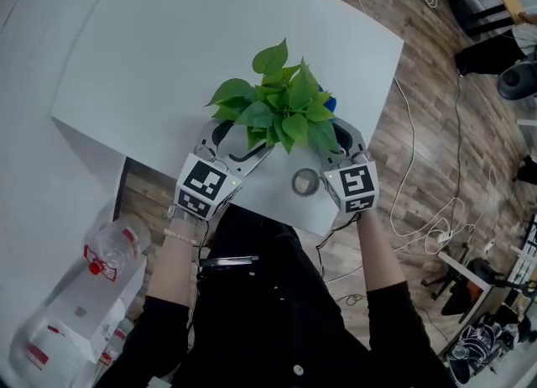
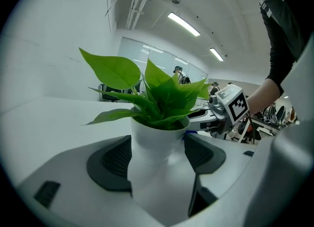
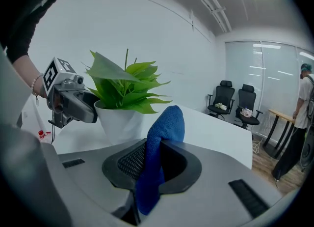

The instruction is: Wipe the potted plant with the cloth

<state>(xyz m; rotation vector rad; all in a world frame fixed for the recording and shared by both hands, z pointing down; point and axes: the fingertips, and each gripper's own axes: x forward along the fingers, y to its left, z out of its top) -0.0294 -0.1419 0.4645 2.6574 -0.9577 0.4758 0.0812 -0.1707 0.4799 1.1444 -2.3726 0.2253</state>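
A leafy green potted plant [image 1: 277,105] stands near the front edge of the white table [image 1: 168,50]. In the left gripper view its white pot [image 2: 158,137] sits between the wide-spread jaws of my left gripper [image 2: 157,156], the pads close beside its walls with no visible squeeze. In the head view my left gripper [image 1: 239,144] reaches under the leaves from the left. My right gripper [image 3: 157,159] is shut on a blue cloth [image 3: 164,132] that stands up from its jaws, just right of the pot [image 3: 115,120]. The cloth [image 1: 329,102] peeks out behind the leaves.
A small grey ring [image 1: 304,181] lies on the table between the grippers. Plastic bottles [image 1: 109,252] sit on a low surface at lower left. Cables [image 1: 419,168] trail on the wooden floor at right. Office chairs [image 3: 223,98] and a standing person [image 3: 304,108] are farther off.
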